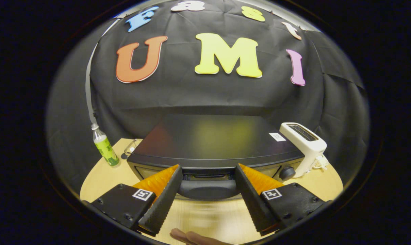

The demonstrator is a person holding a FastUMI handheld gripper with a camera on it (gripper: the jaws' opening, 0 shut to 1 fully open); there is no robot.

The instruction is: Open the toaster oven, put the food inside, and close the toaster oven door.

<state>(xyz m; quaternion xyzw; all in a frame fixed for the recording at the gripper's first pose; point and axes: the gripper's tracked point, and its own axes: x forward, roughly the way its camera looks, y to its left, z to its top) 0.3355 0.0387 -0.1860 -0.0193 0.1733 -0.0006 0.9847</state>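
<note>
dim booth | soft glare on toaster oven [212, 139] top | fisheye edge warp

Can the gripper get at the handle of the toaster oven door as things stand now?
Probably yes. The gripper is open, and the door handle of the toaster oven lies between its two fingers, with nothing in front of it. The white toaster and the bottle stand off to the sides.

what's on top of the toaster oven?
On the toaster oven top: just a small white sticker near its back right corner. Its inside can't be seen from here. The tool is open, fingers either side of the door handle.
</note>
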